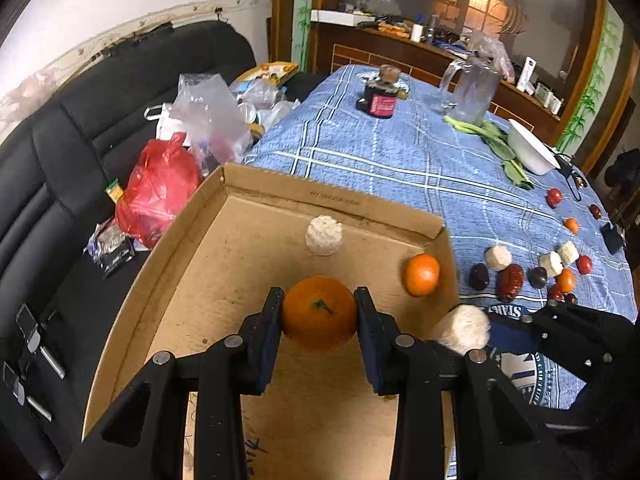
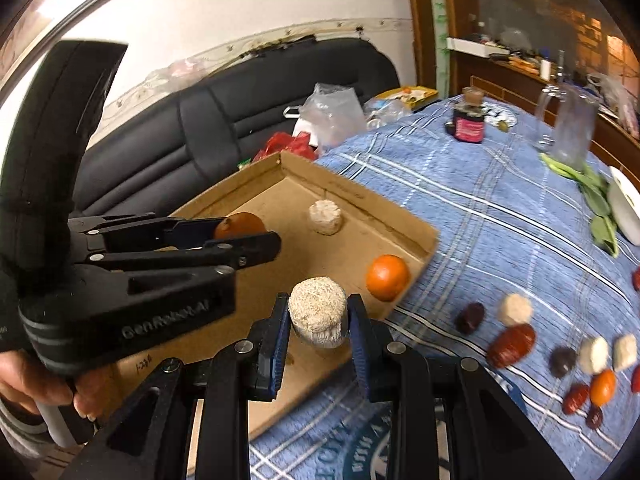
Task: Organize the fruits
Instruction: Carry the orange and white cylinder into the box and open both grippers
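Count first. In the cardboard tray (image 1: 192, 248) you have one loose mandarin (image 1: 421, 274) in the far right corner and one white foam-netted fruit (image 1: 324, 235) near the far wall, apart from each other. On the blue plaid tablecloth (image 1: 380, 152) to the right of the tray, the right wrist view shows three more white netted pieces, at least one small orange fruit (image 2: 603, 387), and several dark red and near-black fruits; the edge blur keeps you from an exact tally of those.

Your left gripper (image 1: 319, 312) has its two fingers closed against the sides of a stem-up mandarin (image 1: 319, 314), one pad on each flank. You hold it over the tray floor, toward the near middle; whether it touches the cardboard cannot be told. From the right wrist view, that gripper reaches in from the left, roughly level, your hand (image 2: 24, 388) wrapped round its handle at the lower left.

Your right gripper (image 2: 318, 322) has its fingers clamped on a white netted fruit (image 2: 318, 316), pads pressing both sides. It sits at the tray's near right edge, just beside the left gripper and tilted downward toward the cardboard.

A dark corked bottle (image 1: 380, 98), a clear glass jug (image 1: 472, 88), leafy greens (image 1: 500, 148) and a white bowl (image 1: 532, 152) stand at the cloth's far side.
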Demonstrator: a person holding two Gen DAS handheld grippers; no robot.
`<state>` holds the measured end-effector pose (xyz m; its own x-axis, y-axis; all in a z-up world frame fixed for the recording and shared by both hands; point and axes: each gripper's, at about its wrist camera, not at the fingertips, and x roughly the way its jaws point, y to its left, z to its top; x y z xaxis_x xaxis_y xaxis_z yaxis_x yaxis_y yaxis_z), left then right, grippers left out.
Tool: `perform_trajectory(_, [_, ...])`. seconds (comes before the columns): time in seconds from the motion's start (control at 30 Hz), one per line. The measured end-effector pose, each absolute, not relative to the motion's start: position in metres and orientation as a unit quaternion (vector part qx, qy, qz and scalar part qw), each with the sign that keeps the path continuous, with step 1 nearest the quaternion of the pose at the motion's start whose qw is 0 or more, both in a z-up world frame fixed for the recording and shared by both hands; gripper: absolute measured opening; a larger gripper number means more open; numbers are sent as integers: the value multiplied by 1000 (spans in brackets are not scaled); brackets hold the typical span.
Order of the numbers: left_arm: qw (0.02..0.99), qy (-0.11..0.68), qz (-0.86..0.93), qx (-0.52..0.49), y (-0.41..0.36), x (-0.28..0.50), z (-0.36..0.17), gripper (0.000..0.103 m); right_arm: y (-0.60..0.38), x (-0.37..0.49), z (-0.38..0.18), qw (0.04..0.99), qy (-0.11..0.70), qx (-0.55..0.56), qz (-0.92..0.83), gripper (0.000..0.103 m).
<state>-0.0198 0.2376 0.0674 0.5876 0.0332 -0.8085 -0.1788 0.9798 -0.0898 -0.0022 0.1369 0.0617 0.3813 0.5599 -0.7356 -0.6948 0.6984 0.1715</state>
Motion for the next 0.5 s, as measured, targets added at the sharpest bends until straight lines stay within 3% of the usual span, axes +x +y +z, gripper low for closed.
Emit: perform_trajectory(0.5, [861,493,73,-107,243,-5,46,35,157,14,32,812,433,-112,375,32])
